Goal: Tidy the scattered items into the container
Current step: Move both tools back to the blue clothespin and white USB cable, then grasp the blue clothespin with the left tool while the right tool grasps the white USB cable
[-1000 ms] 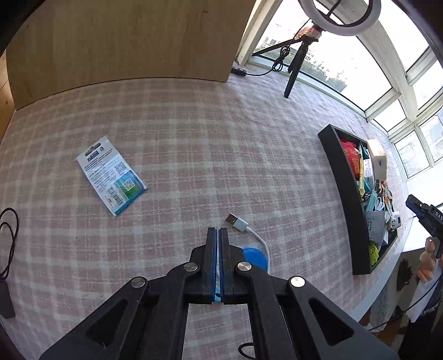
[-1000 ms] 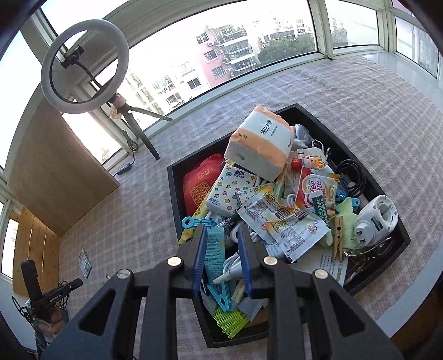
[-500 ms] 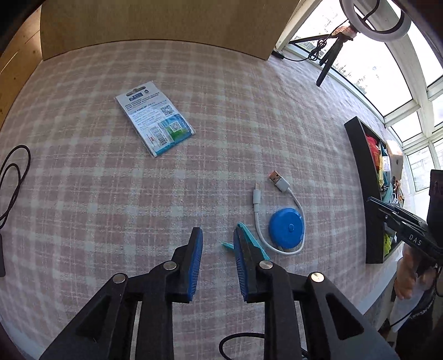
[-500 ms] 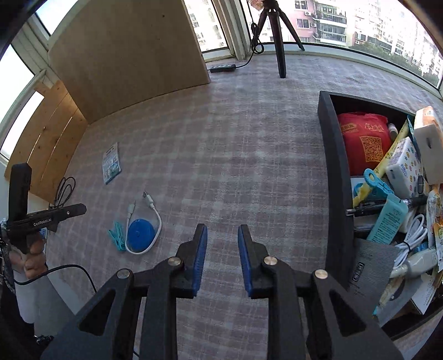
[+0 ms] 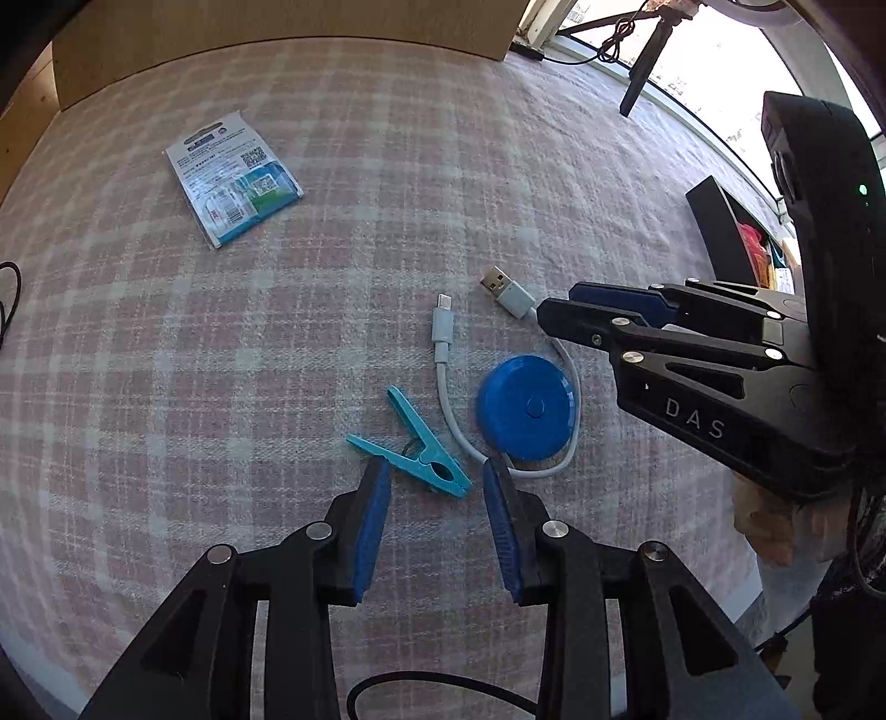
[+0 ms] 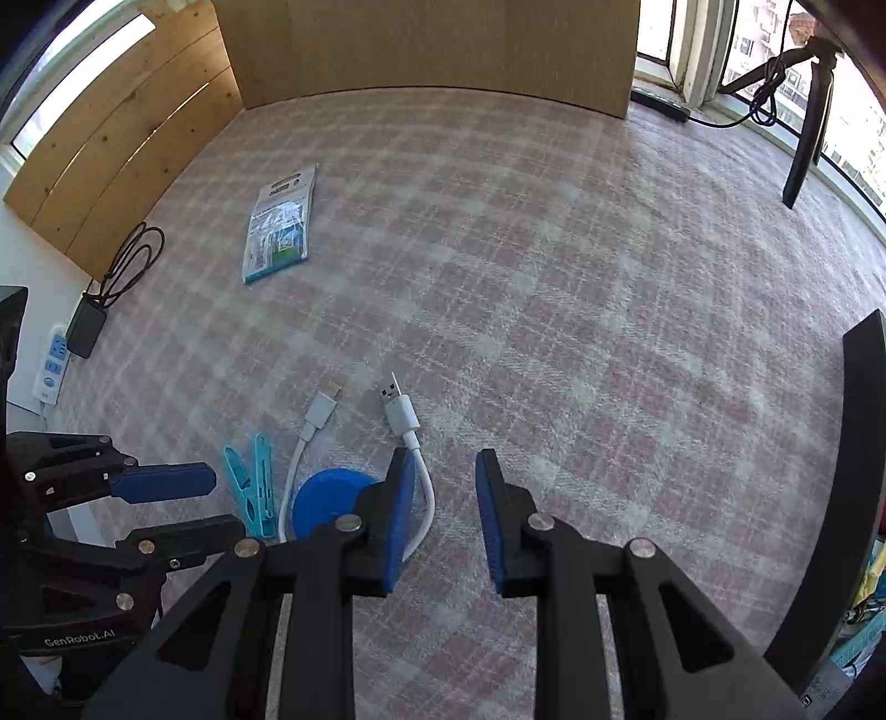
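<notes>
A teal clothespin lies on the plaid cloth just in front of my open left gripper; it also shows in the right wrist view. A blue round tape measure sits inside the loop of a white USB cable. My open right gripper hovers by the cable and the tape measure; it shows from the side in the left wrist view. A blue-and-white packet lies further off. The black container is at the right.
A tripod leg and a power strip stand by the window. A black cable and adapter and a white socket strip lie at the cloth's left edge. A wooden board backs the surface.
My left gripper opened, letting go of the clothespin, and now hovers behind it. My right gripper swung from over the container to the cable and tape measure.
</notes>
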Action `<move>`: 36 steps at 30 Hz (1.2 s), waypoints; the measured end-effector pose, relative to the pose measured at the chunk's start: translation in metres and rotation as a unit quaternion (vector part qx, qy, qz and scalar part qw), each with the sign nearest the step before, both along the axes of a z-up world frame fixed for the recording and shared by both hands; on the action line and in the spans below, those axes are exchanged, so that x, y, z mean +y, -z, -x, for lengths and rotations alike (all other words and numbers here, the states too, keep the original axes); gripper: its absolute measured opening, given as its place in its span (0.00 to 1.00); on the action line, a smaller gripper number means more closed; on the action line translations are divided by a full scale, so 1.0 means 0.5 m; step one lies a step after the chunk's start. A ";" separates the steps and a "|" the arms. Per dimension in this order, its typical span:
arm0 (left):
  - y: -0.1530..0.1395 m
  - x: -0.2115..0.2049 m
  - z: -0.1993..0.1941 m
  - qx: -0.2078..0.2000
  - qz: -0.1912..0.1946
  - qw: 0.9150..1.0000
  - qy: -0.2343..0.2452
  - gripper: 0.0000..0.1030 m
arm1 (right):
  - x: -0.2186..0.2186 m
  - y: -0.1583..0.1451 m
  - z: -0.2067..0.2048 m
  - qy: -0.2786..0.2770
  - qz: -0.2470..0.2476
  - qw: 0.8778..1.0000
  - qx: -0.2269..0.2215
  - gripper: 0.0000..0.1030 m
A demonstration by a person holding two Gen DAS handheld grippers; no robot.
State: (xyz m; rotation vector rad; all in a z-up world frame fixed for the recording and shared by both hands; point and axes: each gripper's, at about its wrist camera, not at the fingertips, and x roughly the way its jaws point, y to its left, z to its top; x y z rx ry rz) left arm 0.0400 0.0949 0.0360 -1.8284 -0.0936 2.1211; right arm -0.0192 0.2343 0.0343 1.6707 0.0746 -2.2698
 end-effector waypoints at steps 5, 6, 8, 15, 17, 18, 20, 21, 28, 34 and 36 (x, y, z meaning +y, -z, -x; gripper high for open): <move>0.011 0.000 0.005 -0.001 0.011 1.000 -0.013 0.32 | -0.037 0.012 0.011 -0.040 -0.020 0.999 -0.003 0.22; 0.013 0.000 0.005 -0.001 0.014 1.000 -0.015 0.32 | -0.042 0.013 0.018 -0.045 -0.030 0.999 -0.001 0.22; 0.020 0.002 0.005 0.000 0.025 1.000 -0.014 0.32 | -0.049 0.016 0.022 -0.052 -0.044 0.998 0.005 0.22; 0.022 -0.018 0.004 -0.001 0.037 0.999 -0.018 0.38 | -0.049 0.016 0.019 -0.063 -0.072 0.995 0.010 0.15; 0.018 -0.026 0.005 0.002 0.041 0.999 -0.020 0.36 | -0.036 0.015 0.017 -0.056 -0.069 0.996 0.006 0.13; 0.015 -0.028 0.005 0.002 0.038 0.999 -0.021 0.36 | -0.027 0.015 0.016 -0.049 -0.065 0.997 0.003 0.13; 0.014 -0.027 0.006 -0.002 0.023 1.000 -0.018 0.36 | -0.011 0.013 0.013 -0.036 -0.061 0.997 0.001 0.13; 0.011 -0.024 0.005 -0.001 0.021 1.000 -0.014 0.37 | -0.004 0.014 0.011 -0.033 -0.056 0.998 -0.002 0.13; 0.029 0.019 0.006 0.024 0.078 0.997 0.007 0.33 | 0.028 0.009 0.013 -0.010 -0.039 0.999 -0.003 0.13; 0.049 0.029 0.031 0.034 0.091 0.995 -0.009 0.15 | 0.048 0.004 0.013 0.009 -0.009 1.000 -0.003 0.13; 0.049 0.016 0.035 0.037 0.086 0.995 -0.017 0.15 | 0.050 -0.001 0.015 0.013 0.001 1.000 -0.001 0.12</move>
